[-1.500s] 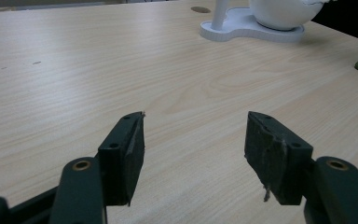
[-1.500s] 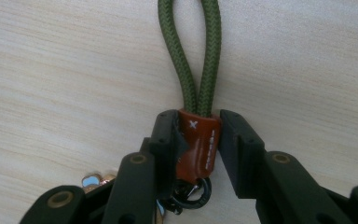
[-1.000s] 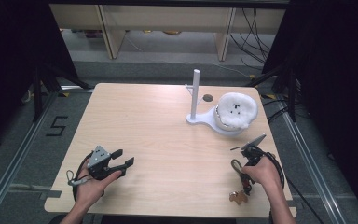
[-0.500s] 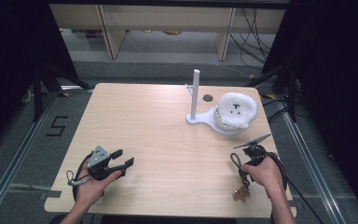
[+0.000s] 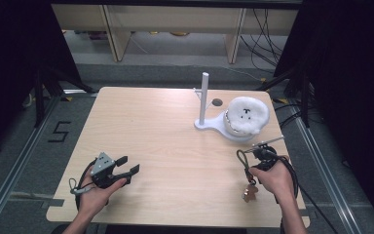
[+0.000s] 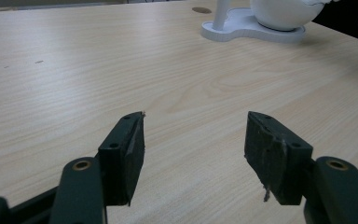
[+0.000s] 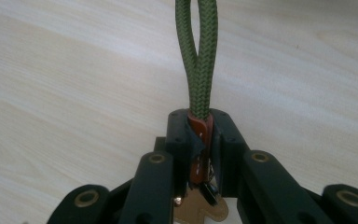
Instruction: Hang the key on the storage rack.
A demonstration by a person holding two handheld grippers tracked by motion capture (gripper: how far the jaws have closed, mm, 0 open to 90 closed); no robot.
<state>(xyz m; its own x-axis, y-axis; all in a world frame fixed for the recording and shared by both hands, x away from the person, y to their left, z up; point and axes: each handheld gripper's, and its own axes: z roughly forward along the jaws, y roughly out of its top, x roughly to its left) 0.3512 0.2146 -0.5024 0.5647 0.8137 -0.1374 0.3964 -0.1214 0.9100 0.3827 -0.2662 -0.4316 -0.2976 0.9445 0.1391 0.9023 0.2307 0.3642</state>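
Note:
My right gripper (image 5: 251, 168) is held just above the table's right front and is shut on a keychain. Its olive-green cord loop (image 7: 196, 56) rises out of the jaws, a reddish-brown tab (image 7: 200, 140) is clamped between the pads, and a tan charm (image 5: 249, 192) hangs below the hand. The same loop (image 5: 242, 157) points left in the high view. A white stand with an upright post (image 5: 204, 97) rises at the back right, and a white fluffy ball (image 5: 246, 114) sits on its base. My left gripper (image 5: 130, 165) lies at the front left, open (image 6: 196, 135), with bare wood between its jaws.
The stand's flat base (image 6: 242, 29) lies far ahead of the left gripper. A small dark hole (image 5: 216, 102) marks the table behind the post. Cables trail off the table's right side. The right edge of the table (image 5: 292, 161) is close to my right hand.
My right hand has risen a little and lifted the keychain, so the charm hangs higher over the table. The left gripper has stayed where it was.

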